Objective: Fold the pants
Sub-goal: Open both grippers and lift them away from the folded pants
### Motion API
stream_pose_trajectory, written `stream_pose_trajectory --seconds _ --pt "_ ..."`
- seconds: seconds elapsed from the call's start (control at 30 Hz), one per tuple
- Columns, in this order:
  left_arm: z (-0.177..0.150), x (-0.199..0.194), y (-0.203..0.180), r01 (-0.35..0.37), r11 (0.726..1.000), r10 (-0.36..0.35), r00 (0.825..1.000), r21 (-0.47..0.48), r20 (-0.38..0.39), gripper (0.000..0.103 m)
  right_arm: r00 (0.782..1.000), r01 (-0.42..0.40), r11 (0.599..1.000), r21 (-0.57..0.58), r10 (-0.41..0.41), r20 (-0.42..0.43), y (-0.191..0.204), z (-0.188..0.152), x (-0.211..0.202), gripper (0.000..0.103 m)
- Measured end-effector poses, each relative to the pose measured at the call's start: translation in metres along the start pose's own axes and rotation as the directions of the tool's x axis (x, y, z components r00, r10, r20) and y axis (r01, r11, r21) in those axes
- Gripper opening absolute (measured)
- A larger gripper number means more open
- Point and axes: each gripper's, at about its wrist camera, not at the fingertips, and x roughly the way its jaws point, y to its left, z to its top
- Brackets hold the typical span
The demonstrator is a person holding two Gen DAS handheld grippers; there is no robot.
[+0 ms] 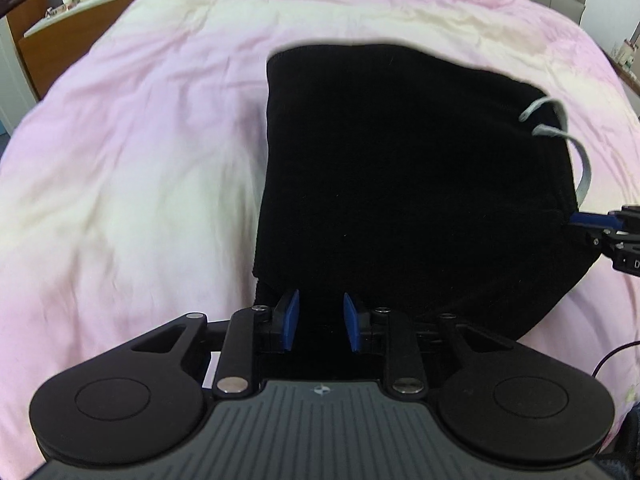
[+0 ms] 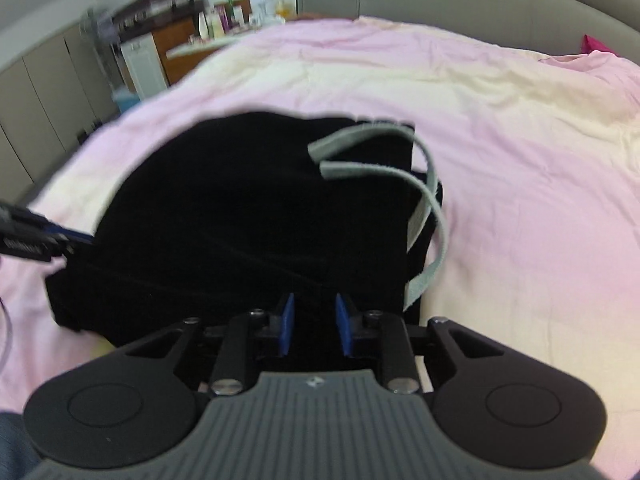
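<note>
The pants (image 1: 400,184) lay folded at frame centre on the bed (image 1: 140,140). Both the left gripper (image 1: 320,322) and right gripper (image 2: 311,322) stood narrow over the near edge, apparently pinching cloth. Next, probably, another fold away.

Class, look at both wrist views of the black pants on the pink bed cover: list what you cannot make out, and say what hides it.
- Pants, both views: so dark that folds and layers do not show.
- Left tongs, left view: black cloth behind the pads; whether they pinch it is unclear.
- Right tongs, right view: the same.
- Grey drawstring, right view: its lower end runs behind the pants' edge.
- Shelf items, right view: blurred and small.
</note>
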Motion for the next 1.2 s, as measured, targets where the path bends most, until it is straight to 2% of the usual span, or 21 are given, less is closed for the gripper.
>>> stream_pose_trajectory --seconds 0.07,0.17,0.27,0.33,0.43,0.57,0.6,0.73,0.9,1.0,1.13,1.17,1.2 --pt "0.002 -0.002 -0.005 -0.025 1.0 0.025 1.0 0.019 -0.004 0.031 1.0 0.008 1.0 -0.003 -0.008 -0.02 -0.001 -0.006 0.007 0.019" --pt "0.02 -0.018 -0.005 -0.027 0.999 0.027 1.0 0.041 -0.012 0.029 0.999 -0.02 0.999 0.031 0.021 -0.043 -0.009 0.005 0.001 0.019" --pt "0.045 -0.047 0.001 0.01 0.999 -0.013 0.996 0.04 0.083 0.029 0.998 -0.063 0.998 0.023 0.063 0.007 -0.015 0.024 -0.019 0.019" --pt "0.069 -0.055 0.006 0.009 1.0 -0.013 0.99 0.03 0.139 0.029 0.996 -0.061 0.998 0.027 0.06 0.061 -0.022 0.04 -0.027 0.02" --pt "0.106 -0.048 0.015 0.022 1.0 -0.019 0.98 -0.012 0.199 0.029 0.994 -0.025 0.999 0.038 0.021 0.104 -0.034 0.071 -0.019 0.02" --pt "0.138 -0.011 0.02 0.095 0.994 -0.082 0.975 -0.054 0.204 0.029 0.994 -0.002 0.998 0.058 -0.005 0.106 -0.049 0.1 0.014 0.02" --pt "0.141 0.001 0.02 0.106 0.993 -0.095 0.977 -0.053 0.19 0.029 0.996 0.005 0.998 0.067 -0.011 0.089 -0.053 0.105 0.025 0.02" --pt "0.141 0.049 0.02 0.074 0.995 -0.064 0.986 -0.061 0.152 0.027 0.999 0.042 0.994 0.098 -0.045 0.031 -0.069 0.106 0.063 0.018" --pt "0.145 0.072 0.022 0.074 0.996 -0.069 0.992 -0.048 0.105 0.03 0.999 0.048 0.991 0.128 -0.05 0.011 -0.077 0.101 0.09 0.018" --pt "0.146 0.068 0.021 0.073 0.996 -0.067 0.993 -0.057 0.094 0.031 0.999 0.044 0.986 0.163 -0.048 0.02 -0.079 0.097 0.092 0.018" --pt "0.148 0.042 0.006 -0.001 1.0 0.004 0.994 -0.027 0.106 0.032 0.999 0.054 0.987 0.153 -0.053 -0.011 -0.075 0.104 0.09 0.019" --pt "0.146 0.031 0.0 -0.023 1.0 0.025 0.993 -0.011 0.119 0.032 0.999 0.051 0.986 0.157 -0.048 -0.022 -0.075 0.108 0.087 0.021" --pt "0.144 0.016 -0.006 -0.04 0.999 0.037 0.989 0.019 0.145 0.032 0.999 0.042 0.986 0.162 -0.039 -0.026 -0.074 0.115 0.081 0.032"
